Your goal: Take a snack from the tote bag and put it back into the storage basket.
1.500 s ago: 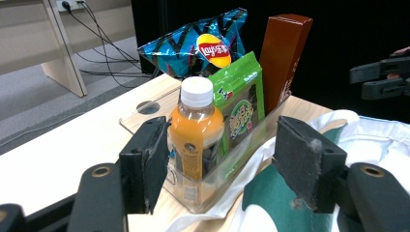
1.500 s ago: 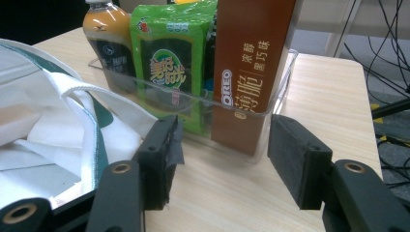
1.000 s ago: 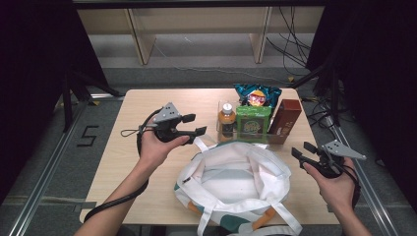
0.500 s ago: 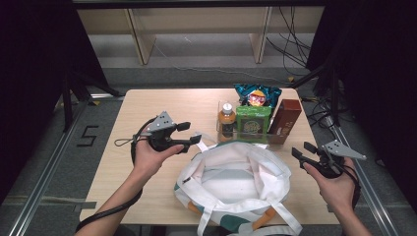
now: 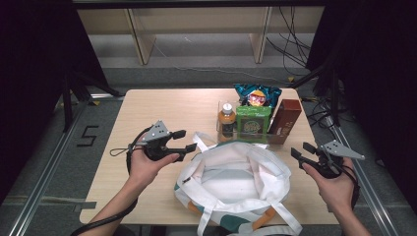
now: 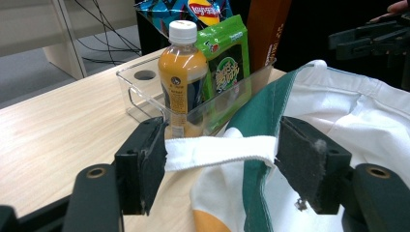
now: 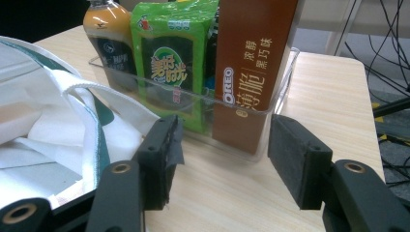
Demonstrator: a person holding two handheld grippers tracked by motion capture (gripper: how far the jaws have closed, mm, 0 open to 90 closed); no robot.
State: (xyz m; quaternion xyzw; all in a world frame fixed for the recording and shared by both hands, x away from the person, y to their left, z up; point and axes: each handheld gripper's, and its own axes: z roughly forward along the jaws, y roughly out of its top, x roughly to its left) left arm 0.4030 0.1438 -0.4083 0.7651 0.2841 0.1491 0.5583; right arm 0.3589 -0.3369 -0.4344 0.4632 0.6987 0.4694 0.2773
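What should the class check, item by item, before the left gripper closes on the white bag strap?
1. White webbing strap lies between the left gripper pads: ok.
2. Pads pressing the strap: not ok, jaws open, strap spans the gap.
3. White and green cloth tote bag mouth open: ok.
4. Right gripper free and open beside the bag: ok.
5. Orange drink bottle with white cap upright in the clear plastic tray, apart from the jaws: ok.
6. Far strap free: cannot tell.
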